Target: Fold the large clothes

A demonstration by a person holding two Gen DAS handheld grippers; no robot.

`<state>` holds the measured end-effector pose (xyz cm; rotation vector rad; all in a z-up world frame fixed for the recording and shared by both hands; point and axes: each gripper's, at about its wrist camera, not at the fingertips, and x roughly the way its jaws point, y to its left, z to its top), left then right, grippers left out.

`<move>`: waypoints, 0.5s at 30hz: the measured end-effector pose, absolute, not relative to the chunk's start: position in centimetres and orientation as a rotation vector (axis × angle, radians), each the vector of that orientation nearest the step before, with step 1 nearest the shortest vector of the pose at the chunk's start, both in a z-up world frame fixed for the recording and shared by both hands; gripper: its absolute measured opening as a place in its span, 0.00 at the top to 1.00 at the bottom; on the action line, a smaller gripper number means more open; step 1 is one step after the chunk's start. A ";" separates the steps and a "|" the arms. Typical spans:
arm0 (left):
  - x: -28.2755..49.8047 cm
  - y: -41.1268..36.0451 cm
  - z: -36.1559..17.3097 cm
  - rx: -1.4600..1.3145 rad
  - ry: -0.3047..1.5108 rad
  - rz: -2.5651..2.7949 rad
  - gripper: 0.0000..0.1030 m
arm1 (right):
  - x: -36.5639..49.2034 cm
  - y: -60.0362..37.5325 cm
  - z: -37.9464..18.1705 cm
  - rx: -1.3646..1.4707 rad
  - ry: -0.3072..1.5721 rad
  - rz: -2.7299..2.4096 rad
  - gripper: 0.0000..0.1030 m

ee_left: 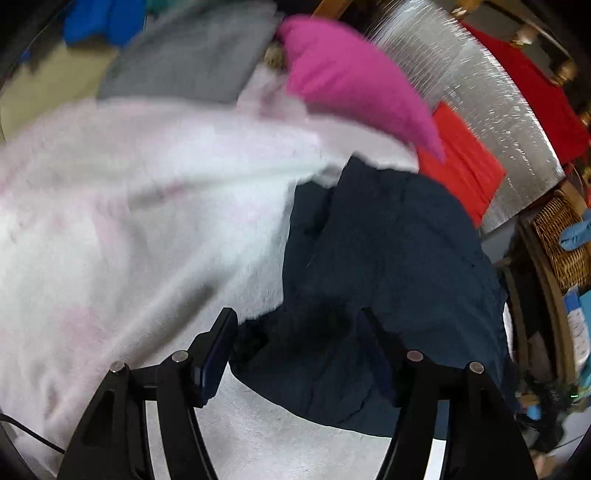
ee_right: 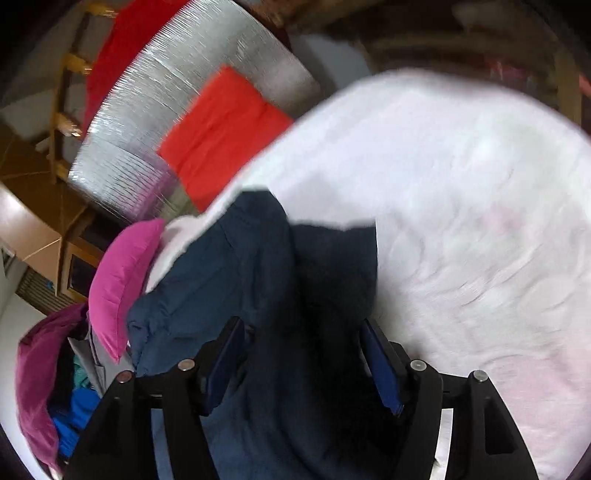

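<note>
The dark navy quilted garment (ee_left: 388, 266) lies bunched on a fluffy white blanket with faint pink patches (ee_left: 147, 206), near the blanket's edge; in the right wrist view the same navy garment (ee_right: 236, 273) fills the lower centre, heaped in thick folds. Both views are blurred, so seams, fastenings and the garment's type cannot be made out, and its lower part runs out of frame behind the gripper frames. What surface carries the blanket is hidden. The left hand-held gripper (ee_left: 297, 325) stands with its jaws partly apart, navy cloth lying between and beneath the blue pads; whether a pad presses on the cloth cannot be told. The right hand-held gripper (ee_right: 303, 336) likewise has its jaws partly apart with dark folds rising between them, and contact of the pads is again unclear. Beside the garment lies a bright magenta pillow (ee_left: 351, 77), touching the blanket. Next to it a folded orange-red cloth (ee_left: 461, 158) rests on a silver foil-faced quilted mat (ee_left: 491, 110). Farther off are a grey folded cloth (ee_left: 192, 59), a blue cloth (ee_left: 103, 22) cut off at the top edge, and a woven wicker basket (ee_left: 561, 240) at the right margin. In the right wrist view a deep purple cloth (ee_right: 37, 369) sits at the lower left, partly cut off.
</note>
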<state>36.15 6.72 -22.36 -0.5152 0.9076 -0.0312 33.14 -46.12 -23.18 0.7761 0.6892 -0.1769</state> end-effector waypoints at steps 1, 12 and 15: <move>35.6 6.3 -21.6 -0.476 0.873 -0.025 0.34 | 32.3 -45.7 -22.2 0.742 0.663 -0.175 0.34; 33.9 -1.1 -21.4 -0.221 0.905 -0.125 0.30 | 28.0 -37.4 -21.0 0.492 0.716 0.081 0.47; 35.2 -2.0 -24.5 -0.159 1.043 -0.088 0.27 | 29.8 -36.9 -23.9 0.465 0.830 -0.001 0.49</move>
